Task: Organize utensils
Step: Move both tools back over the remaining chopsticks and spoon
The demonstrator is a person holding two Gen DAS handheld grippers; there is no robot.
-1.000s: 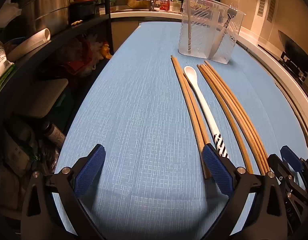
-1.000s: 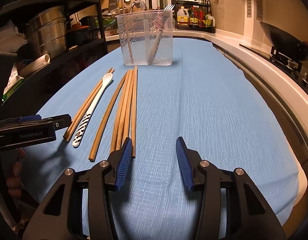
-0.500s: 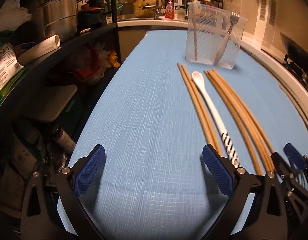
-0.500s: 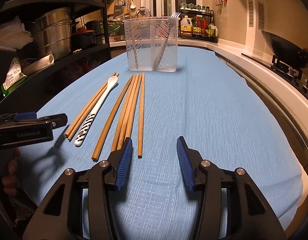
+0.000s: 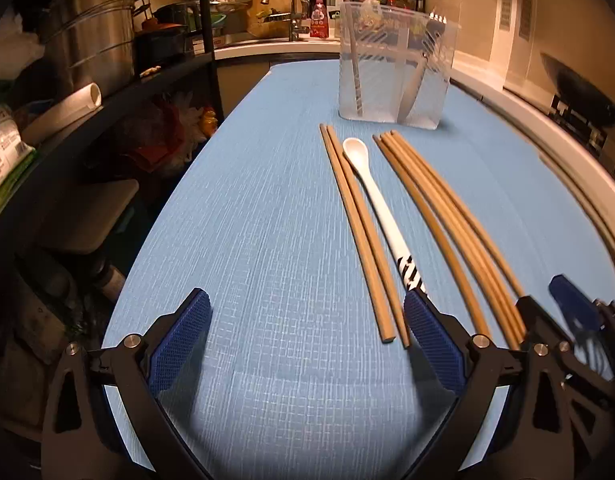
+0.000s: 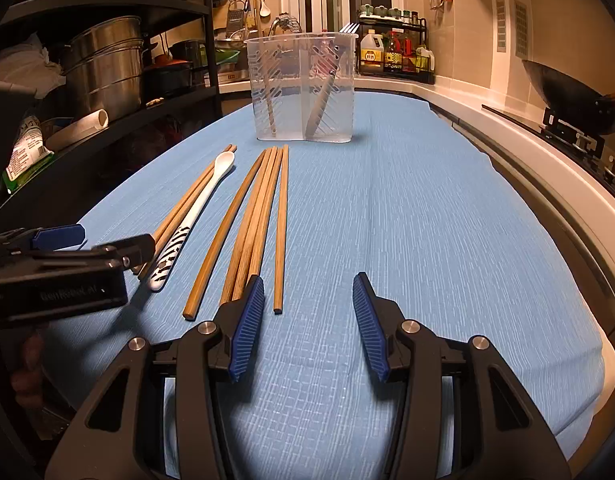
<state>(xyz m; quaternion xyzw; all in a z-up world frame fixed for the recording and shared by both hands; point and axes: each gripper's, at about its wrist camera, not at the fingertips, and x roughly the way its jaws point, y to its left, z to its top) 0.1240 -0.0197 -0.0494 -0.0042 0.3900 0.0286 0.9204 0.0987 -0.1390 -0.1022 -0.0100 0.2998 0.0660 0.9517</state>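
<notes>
Left wrist view: the left hand-held gripper [image 5: 305, 342] gapes wide and empty at the bottom of the frame over the blue-clothed surface [image 5: 247, 240]. Right of centre lie a pair of brown wooden chopsticks [image 5: 357, 232], a white long-handled spoon with a striped end [image 5: 377, 208] and four more wooden chopsticks [image 5: 447, 220]. A clear plastic utensil holder [image 5: 393, 80] stands upper right.

Right wrist view: the right hand-held gripper [image 6: 307, 316] sits half open, empty, bottom centre, its left pad beside the chopsticks' near ends.
</notes>
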